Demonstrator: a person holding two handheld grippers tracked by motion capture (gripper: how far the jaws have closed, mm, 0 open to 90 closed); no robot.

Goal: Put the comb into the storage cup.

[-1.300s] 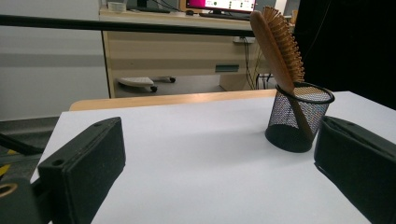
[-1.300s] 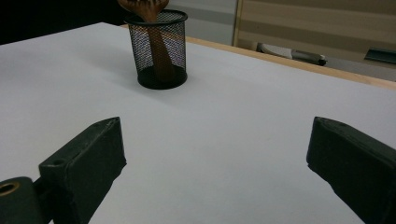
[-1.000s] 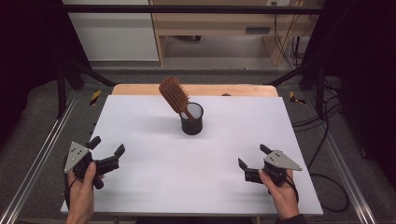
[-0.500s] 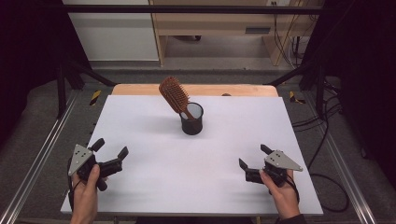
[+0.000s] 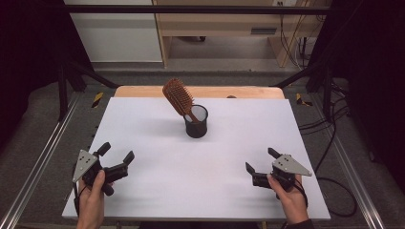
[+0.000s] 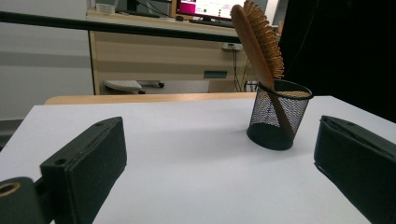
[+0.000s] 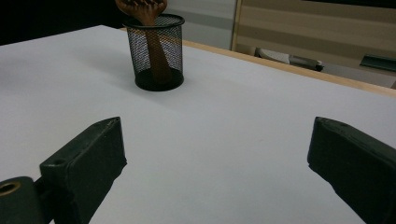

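Observation:
A black mesh cup (image 5: pixel 196 121) stands on the white table (image 5: pixel 157 119), a little behind its middle. A brown wooden hairbrush (image 5: pixel 178 98) stands handle-down in the cup and leans to the left. The cup (image 6: pixel 278 114) and the brush (image 6: pixel 258 39) appear ahead in the left gripper view. The cup (image 7: pixel 156 51) also sits far ahead in the right gripper view. My left gripper (image 5: pixel 116 151) is open near the front left corner, holding nothing. At the front right my right gripper (image 5: pixel 261 160) is open too, also with nothing in it. Both are far from the cup.
A wooden strip (image 5: pixel 200 91) runs along the table's far edge. Metal rails (image 5: pixel 43 152) flank the table on both sides. Cables (image 5: pixel 334 143) lie on the floor at the right. A wooden cabinet (image 5: pixel 224 28) stands behind.
My left gripper has slid slightly rightward along the front of the table. The right gripper, cup and brush have stayed still.

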